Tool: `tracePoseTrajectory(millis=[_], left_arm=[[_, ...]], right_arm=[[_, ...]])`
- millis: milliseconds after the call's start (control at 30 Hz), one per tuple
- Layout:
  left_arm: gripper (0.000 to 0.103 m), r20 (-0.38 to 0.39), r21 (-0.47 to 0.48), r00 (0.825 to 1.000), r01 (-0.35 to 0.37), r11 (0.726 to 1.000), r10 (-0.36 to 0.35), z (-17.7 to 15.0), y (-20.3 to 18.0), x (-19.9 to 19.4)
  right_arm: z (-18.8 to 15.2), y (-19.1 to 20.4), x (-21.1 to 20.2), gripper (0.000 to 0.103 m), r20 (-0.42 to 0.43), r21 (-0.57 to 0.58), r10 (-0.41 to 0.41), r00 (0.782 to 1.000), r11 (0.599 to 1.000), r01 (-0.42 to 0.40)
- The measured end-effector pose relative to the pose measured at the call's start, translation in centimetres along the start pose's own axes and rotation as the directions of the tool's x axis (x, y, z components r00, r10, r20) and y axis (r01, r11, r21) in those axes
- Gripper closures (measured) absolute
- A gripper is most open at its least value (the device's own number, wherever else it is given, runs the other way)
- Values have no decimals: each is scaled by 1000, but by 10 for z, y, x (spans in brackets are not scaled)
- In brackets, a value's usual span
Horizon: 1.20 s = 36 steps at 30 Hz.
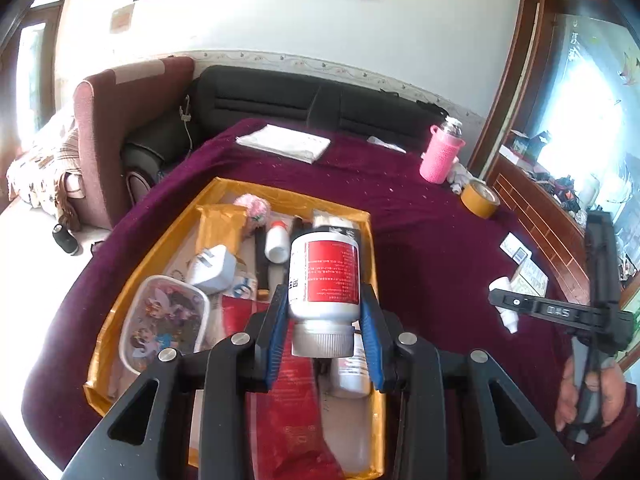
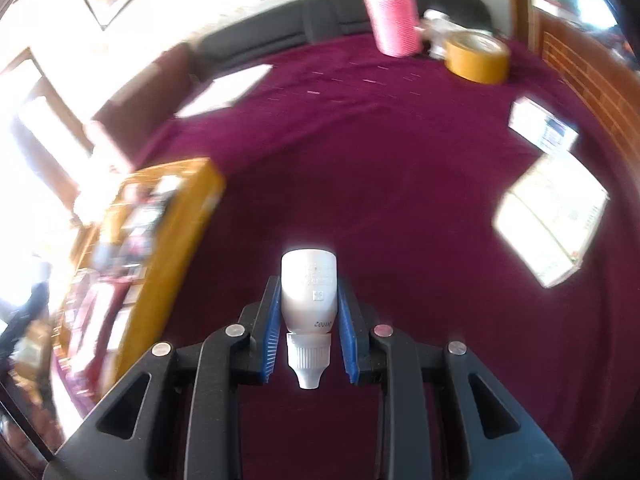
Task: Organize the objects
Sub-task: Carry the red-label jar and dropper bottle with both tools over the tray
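Blue-padded fingers (image 1: 276, 332) of the left gripper (image 1: 325, 320) pinch a white pill bottle with red label (image 1: 325, 276), cap toward camera, above the yellow-rimmed tray (image 1: 370, 240). Right gripper (image 2: 307, 314) pinches a small white dropper bottle (image 2: 308, 292) over the purple tablecloth (image 2: 380, 152), beside the tray's right edge.

Two grippers are in use: left gripper (image 1: 325, 312), right gripper (image 2: 307, 312). Each clamps one bottle: one red-labelled pill bottle (image 1: 325, 276) in the left, one small white dropper bottle (image 2: 308, 296) in the right. Beyond the tongs: one yellow tray (image 1: 224, 190), one pink-sleeved flask (image 1: 440, 156), one tape roll (image 1: 480, 199), two printed packs (image 2: 544, 127) (image 2: 550, 220).
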<state>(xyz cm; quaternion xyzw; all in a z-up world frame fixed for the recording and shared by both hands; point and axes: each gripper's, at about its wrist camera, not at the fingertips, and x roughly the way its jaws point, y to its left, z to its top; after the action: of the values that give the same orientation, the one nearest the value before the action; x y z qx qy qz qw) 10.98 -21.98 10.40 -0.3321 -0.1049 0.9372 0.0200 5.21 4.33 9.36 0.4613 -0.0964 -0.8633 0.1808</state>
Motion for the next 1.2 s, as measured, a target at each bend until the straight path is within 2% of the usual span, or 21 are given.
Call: tracePoseTrajectory(millis=[167,333,500,633,767,933,1200], left_arm=[[73,25,-29,999,-31,999,31,5,24,-10],[73,16,-72,998,-67,995,68,10,53,-4],[73,-31,-98,998,-65,993,62,12,69,20],[73,-61,-79,996,-68,995,63,15,71,37],[73,-107,-63,990,-102,993,95,20,74,57],[73,-149,-85,978,-158,984,144,21,84,76],[73,-162,-132,977,-160,978,138,15,95,82]], right_arm=[[0,49,-4,79,-5,-51,118,993,992,-118],[-3,103,16,79,-65,-101,215,975,970,-221],[-7,144,53,79,-129,-137,213,968,963,-231],[-5,162,79,79,-156,-148,183,971,967,-207],[2,175,104,79,-173,-159,144,974,972,-172],[17,177,131,79,-202,-90,204,958,970,-226],[26,185,161,79,-228,-53,230,946,967,-248]])
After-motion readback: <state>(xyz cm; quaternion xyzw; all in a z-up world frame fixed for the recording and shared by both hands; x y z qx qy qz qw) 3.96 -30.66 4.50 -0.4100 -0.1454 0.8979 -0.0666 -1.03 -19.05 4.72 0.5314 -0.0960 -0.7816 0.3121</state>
